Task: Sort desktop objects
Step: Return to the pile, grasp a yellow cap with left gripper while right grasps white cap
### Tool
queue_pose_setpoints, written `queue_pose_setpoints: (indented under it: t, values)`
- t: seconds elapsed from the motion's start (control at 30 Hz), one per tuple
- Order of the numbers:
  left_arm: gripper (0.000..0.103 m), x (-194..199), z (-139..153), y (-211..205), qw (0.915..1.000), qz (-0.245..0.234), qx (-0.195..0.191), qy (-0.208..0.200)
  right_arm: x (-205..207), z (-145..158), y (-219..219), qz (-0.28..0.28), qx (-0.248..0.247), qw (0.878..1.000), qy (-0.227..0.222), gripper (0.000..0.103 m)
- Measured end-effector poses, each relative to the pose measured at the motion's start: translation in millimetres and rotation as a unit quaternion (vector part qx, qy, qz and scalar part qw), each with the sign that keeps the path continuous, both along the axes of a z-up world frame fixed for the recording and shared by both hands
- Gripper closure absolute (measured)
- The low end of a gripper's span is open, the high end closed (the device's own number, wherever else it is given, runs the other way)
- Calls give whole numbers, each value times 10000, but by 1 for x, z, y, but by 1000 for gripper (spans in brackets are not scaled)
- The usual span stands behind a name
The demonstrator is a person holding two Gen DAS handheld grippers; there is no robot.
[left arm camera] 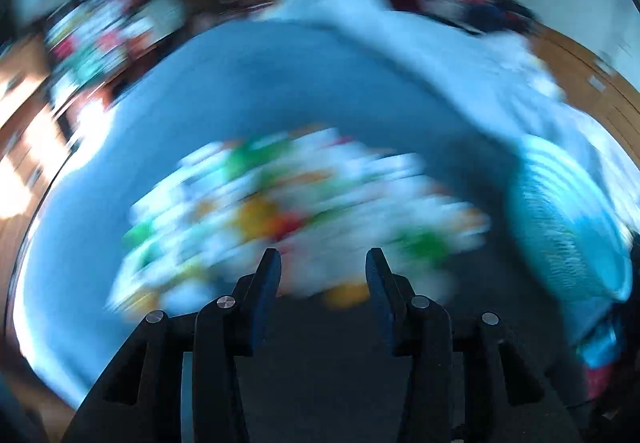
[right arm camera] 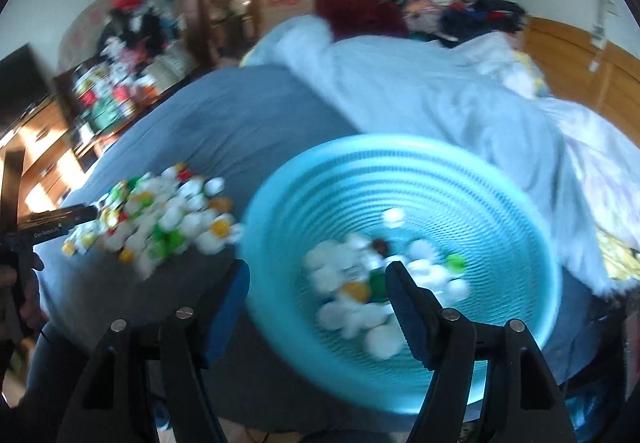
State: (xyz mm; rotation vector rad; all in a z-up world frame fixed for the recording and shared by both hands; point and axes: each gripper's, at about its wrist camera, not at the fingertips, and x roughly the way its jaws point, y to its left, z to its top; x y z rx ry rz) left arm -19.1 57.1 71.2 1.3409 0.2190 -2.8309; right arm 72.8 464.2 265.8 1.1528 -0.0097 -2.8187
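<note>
Your right tool (right arm camera: 318, 275) is hanging with its jaws spread wide and nothing between them, its blue pads straddling the near left rim of the basket (right arm camera: 520, 211). That round turquoise basket is filling the lower centre and right of the right wrist view, and it is holding a loose layer of caps (right arm camera: 360, 283), mostly white with a few green, orange and dark ones. Left of the basket, at mid left of the frame, a pile (right arm camera: 160, 215) of the same kind of caps is lying on the grey bed (right arm camera: 240, 115), close to the rim but apart from it. Your left tool (right arm camera: 60, 223) is reaching in from the left edge, its dark tip at the pile's left side; from this view you cannot tell how its jaws are standing.

The left wrist view is heavily smeared. There your left tool (left arm camera: 322, 263) is showing its jaws partly apart, empty, pointing down at the blurred pile (left arm camera: 300, 211) in the centre. The basket (left arm camera: 568, 219) is sitting at the right edge. A pale blue quilt (right arm camera: 420, 83) is bunching across the upper right of the bed.
</note>
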Motion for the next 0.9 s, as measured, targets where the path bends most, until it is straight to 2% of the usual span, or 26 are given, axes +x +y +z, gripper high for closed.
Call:
queue_pose_setpoints:
  t: [0.1,0.2,0.3,0.37,0.5,0.6,0.63,0.67,0.7,0.77,0.9]
  values:
    - [65,32,-36,-81,9947,954,324,-212,-6,-13,-30,289,23,9994,-208,28]
    - [65,46,-61,-108,9887,1303,667,-323,-14,-22,-64,594,136,9974,-373,28]
    - [65,39,-68,-105,9896,1203,725,-315,-18,-24,-90,831,263,9953,-422,28]
    - [65,29,-71,-99,9902,1233,590,-291,-19,-26,-106,971,393,9935,-446,28]
    - [65,13,-81,-102,9868,1486,543,-340,-19,-31,-122,1099,467,9912,-572,28]
    - [66,11,-82,-109,9865,1475,611,-358,-21,-37,-131,1176,450,9897,-676,28]
    - [69,12,-81,-111,9865,1464,634,-362,-23,-39,-135,1227,417,9889,-728,28]
    - [78,14,-80,-113,9864,1438,689,-386,-24,-39,-138,1261,400,9885,-736,29]
    - [78,17,-78,-116,9859,1400,829,-394,-25,-40,-143,1309,387,9879,-736,33]
    - [78,24,-71,-117,9861,1277,992,-373,-28,-41,-154,1434,381,9862,-729,34]
    - [78,45,-57,-113,9906,844,1055,-204,-40,-47,-187,1799,264,9804,-761,34]
